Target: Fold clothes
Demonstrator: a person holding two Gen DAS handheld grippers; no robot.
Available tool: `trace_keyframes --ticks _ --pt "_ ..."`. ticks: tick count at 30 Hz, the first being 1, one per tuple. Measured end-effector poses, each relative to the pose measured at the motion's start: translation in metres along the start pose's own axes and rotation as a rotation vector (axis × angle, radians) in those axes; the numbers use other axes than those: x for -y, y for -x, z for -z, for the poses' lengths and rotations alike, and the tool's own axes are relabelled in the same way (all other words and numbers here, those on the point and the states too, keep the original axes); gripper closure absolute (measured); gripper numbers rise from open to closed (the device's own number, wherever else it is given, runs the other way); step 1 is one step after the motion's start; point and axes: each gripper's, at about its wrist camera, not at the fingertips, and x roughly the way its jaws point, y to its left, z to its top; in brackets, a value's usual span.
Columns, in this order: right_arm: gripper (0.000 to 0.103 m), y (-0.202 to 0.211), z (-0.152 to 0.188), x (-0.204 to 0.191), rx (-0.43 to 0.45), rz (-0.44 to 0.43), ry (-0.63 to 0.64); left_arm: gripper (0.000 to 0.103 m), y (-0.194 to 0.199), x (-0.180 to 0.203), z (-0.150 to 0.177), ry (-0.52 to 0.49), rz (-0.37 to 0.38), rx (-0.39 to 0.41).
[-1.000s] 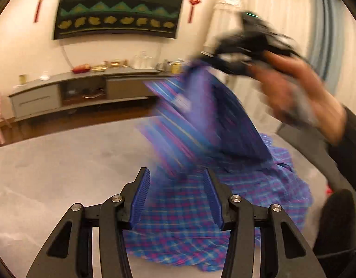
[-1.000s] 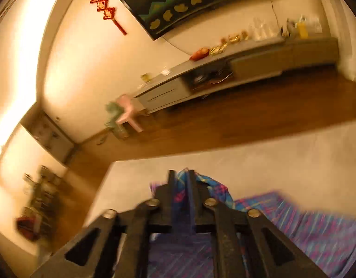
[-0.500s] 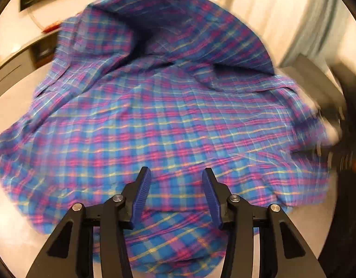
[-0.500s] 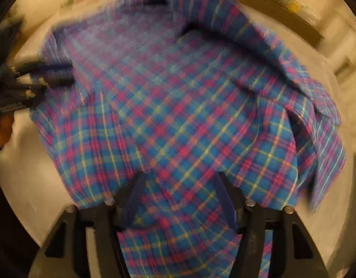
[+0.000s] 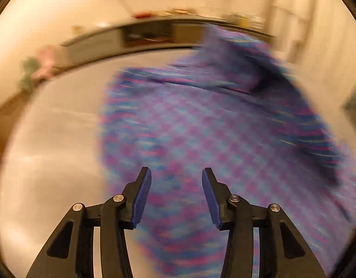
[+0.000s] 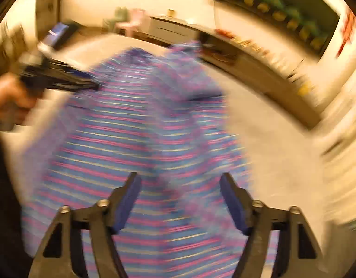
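A blue, pink and yellow plaid shirt [image 5: 212,127] lies spread on the pale grey table [image 5: 57,153], with a bunched, raised fold at its far side. Both views are blurred by motion. My left gripper [image 5: 176,185] stands open above the shirt's near part, with nothing between its blue pads [image 5: 143,194]. In the right wrist view the shirt [image 6: 136,139] fills the middle, and my right gripper [image 6: 180,197] is open over it, holding nothing. The left gripper [image 6: 62,76], held by a hand [image 6: 11,97], shows at the shirt's left edge.
A long low cabinet [image 5: 154,34] with small items runs along the far wall, under a wall screen [image 6: 277,11]. A pink chair [image 5: 48,58] stands on the wood floor at left. Bare tabletop [image 6: 282,150] lies right of the shirt.
One second ago my right gripper held the shirt up, shut on it. It has let go, the shirt has dropped onto the table, and both grippers are moving fast over it.
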Motion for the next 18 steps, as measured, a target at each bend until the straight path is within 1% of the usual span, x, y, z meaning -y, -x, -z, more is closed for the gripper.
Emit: trace_keyframes --ticks 1,3,4,5,6,7,8,9,13,14,15,16,17,18 --pt "0.028 -0.022 -0.001 -0.006 -0.050 -0.051 0.022 0.057 -0.005 0.006 0.002 -0.016 0.046 -0.024" --pt "0.028 -0.061 -0.003 -0.019 -0.132 -0.138 0.058 0.057 -0.019 0.025 0.004 -0.079 0.077 -0.076" --pt "0.029 -0.071 -0.006 -0.026 -0.146 -0.160 0.066 0.057 -0.024 0.029 0.005 -0.104 0.056 -0.089" --pt "0.036 -0.080 -0.008 -0.032 -0.152 -0.161 0.071 0.057 -0.029 0.033 0.005 -0.128 0.035 -0.103" --pt "0.077 -0.087 -0.015 -0.028 -0.152 -0.152 0.057 0.057 -0.033 0.036 0.006 -0.150 0.016 -0.115" --pt "0.101 -0.093 -0.027 -0.018 -0.157 -0.156 0.027 0.055 -0.034 0.033 0.008 -0.142 0.021 -0.108" --pt "0.101 -0.099 -0.038 -0.008 -0.161 -0.161 -0.003 0.055 -0.034 0.029 0.010 -0.135 0.025 -0.102" --pt "0.101 -0.098 -0.047 0.018 -0.144 -0.162 -0.075 0.055 -0.034 0.026 0.011 -0.128 0.029 -0.096" --pt "0.102 -0.069 -0.075 0.187 0.019 -0.152 -0.547 0.053 -0.036 0.011 0.019 -0.118 0.005 -0.098" --pt "0.101 -0.065 -0.075 0.236 0.034 -0.122 -0.682 0.053 -0.036 0.008 0.020 -0.115 0.001 -0.102" --pt "0.101 -0.069 -0.064 0.282 0.009 -0.070 -0.812 0.052 -0.036 0.005 0.020 -0.114 -0.003 -0.105" --pt "0.099 -0.074 -0.046 0.316 -0.028 -0.025 -0.915 0.050 -0.037 0.002 0.021 -0.118 -0.007 -0.108" --pt "0.099 -0.081 -0.031 0.341 -0.069 0.015 -0.977 0.049 -0.037 -0.001 0.022 -0.122 -0.011 -0.111" --pt "0.093 -0.088 -0.020 0.349 -0.101 0.042 -0.973 0.049 -0.039 0.000 0.018 -0.129 -0.010 -0.115"
